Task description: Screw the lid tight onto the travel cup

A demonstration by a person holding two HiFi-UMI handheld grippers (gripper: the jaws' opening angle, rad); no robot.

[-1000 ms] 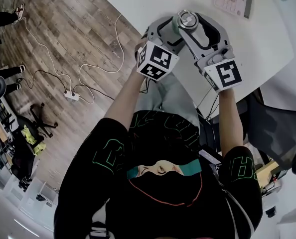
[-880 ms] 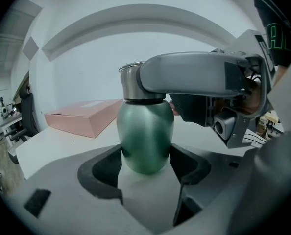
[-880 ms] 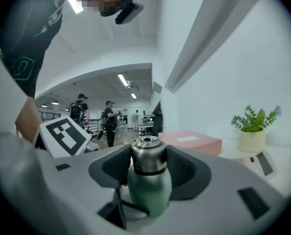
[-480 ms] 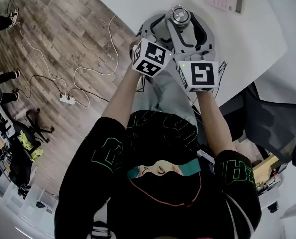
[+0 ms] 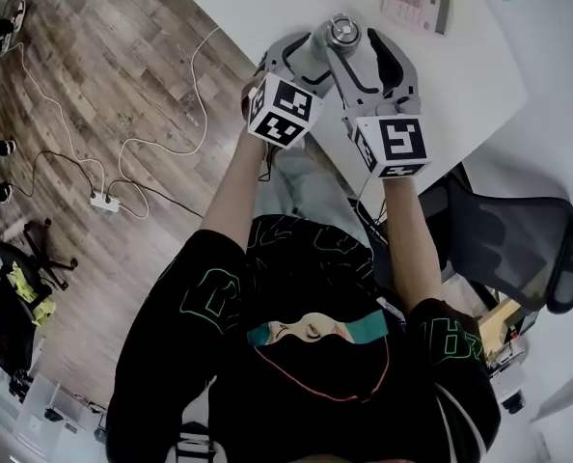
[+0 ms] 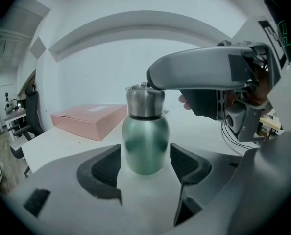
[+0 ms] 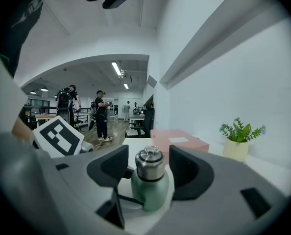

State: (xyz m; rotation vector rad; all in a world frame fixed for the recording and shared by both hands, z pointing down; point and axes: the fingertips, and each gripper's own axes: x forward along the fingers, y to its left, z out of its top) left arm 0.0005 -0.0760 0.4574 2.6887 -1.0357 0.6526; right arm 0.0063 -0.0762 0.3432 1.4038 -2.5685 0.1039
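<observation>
At the near edge of the white table, the green cup stands upright with its steel lid seated on top, and both of my tongs close in around it. My left tongs are clamped low on the cup: the two dark pads press against its rounded body from either side, below the steel band. My right tongs come in higher, from the opposite side. Their jaws stand apart with the lid between them. They have just been opening wider, and a gap shows between each pad and the steel, so the lid sits loose of them.

Seen from the left gripper view, one grey jaw of the right tongs reaches across level with the lid's top. Looking down from my head, the lid's round top sits between the two pairs of grey jaws, with the marker cubes nearer to me, side by side.

Behind the cup, on the same table, lies a flat pink box. In the right gripper view a small potted plant stands by the wall to the box's right, and a calculator lies farther along the tabletop. Off the table's left edge, a power strip lies on the wood floor, and several people stand in the room beyond.
</observation>
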